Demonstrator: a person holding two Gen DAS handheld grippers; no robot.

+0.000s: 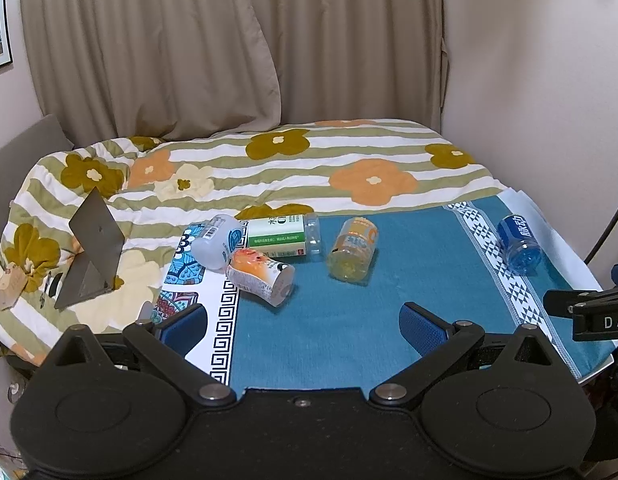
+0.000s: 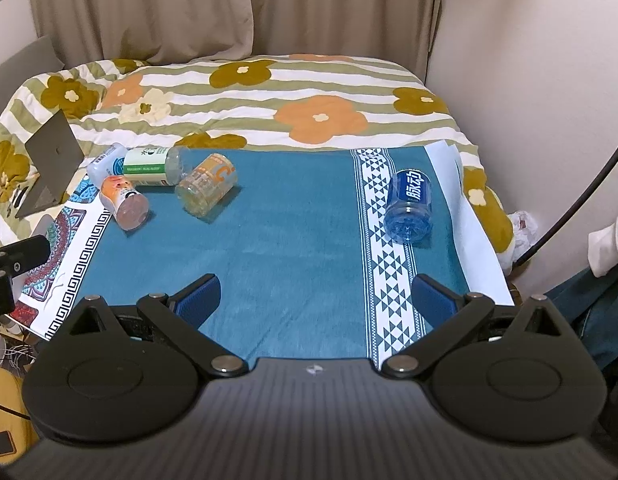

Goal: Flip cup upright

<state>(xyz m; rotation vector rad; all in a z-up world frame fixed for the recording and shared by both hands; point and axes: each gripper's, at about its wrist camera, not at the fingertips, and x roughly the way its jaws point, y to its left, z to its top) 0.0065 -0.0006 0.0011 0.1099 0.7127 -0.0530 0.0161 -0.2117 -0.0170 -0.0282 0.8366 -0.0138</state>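
Observation:
Several cut-bottle cups lie on their sides on the blue cloth. A blue cup lies alone at the right; it also shows in the right wrist view. An orange-yellow cup lies mid-cloth. A peach cup, a white cup and a green-label cup cluster at the left. My left gripper is open and empty, short of the cups. My right gripper is open and empty, near the cloth's front.
A floral striped quilt covers the bed behind the cloth. A grey folding stand sits on the quilt at the left. Curtains and a wall stand behind. A patterned white mat borders the cloth's left edge.

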